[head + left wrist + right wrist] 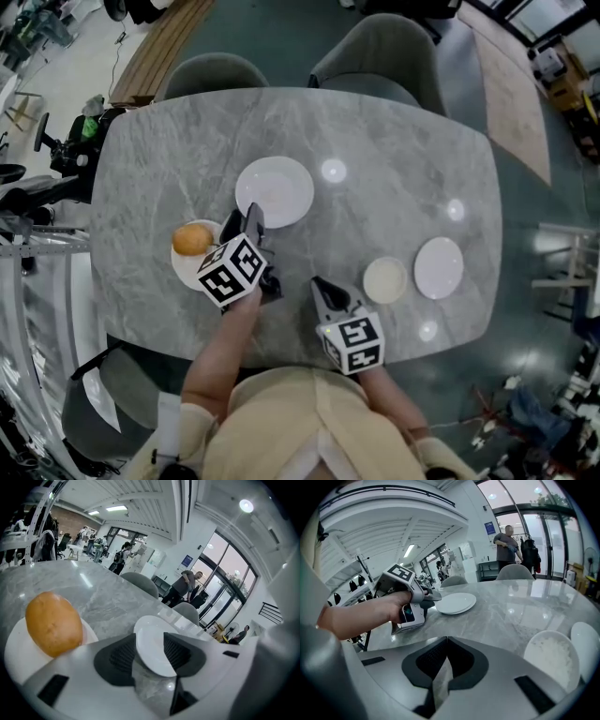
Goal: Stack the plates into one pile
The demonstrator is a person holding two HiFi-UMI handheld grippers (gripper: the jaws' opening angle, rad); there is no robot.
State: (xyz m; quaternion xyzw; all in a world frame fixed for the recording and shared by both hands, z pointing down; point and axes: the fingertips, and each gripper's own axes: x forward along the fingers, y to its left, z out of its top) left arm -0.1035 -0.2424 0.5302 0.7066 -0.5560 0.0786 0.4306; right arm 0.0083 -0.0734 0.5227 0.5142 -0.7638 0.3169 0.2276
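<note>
Polished grey stone with pale veining forms the table [375, 169], a broad slab with rounded corners whose glossy top mirrors the ceiling lights. Two grey-green upholstered chairs [380, 56] stand at its far side on dark teal flooring. Around it lies an open, white-ceilinged hall with strip lights, tall glass doors and a few people standing far off.

Near the table's middle lies the large round white plate [275, 191], smooth and shallow; from the right gripper view its rim looks doubled, and I cannot tell whether it is one plate or two. Toward the person's left, a small white plate [183, 267] carries a golden-brown oval bread roll [193, 239] with a matte crust. Well apart on the right lie a cream shallow dish [385, 280] with a speckled inside and, just beside it, a flat white saucer [439, 267].

The left gripper [244, 223], pale grey plastic with black ribbed pads, has its jaws spread wide, with the near rim of the large plate in the gap and neither pad pressing on it. The right gripper [323, 286] hovers over bare table near the front edge, its jaws closed together on nothing.
</note>
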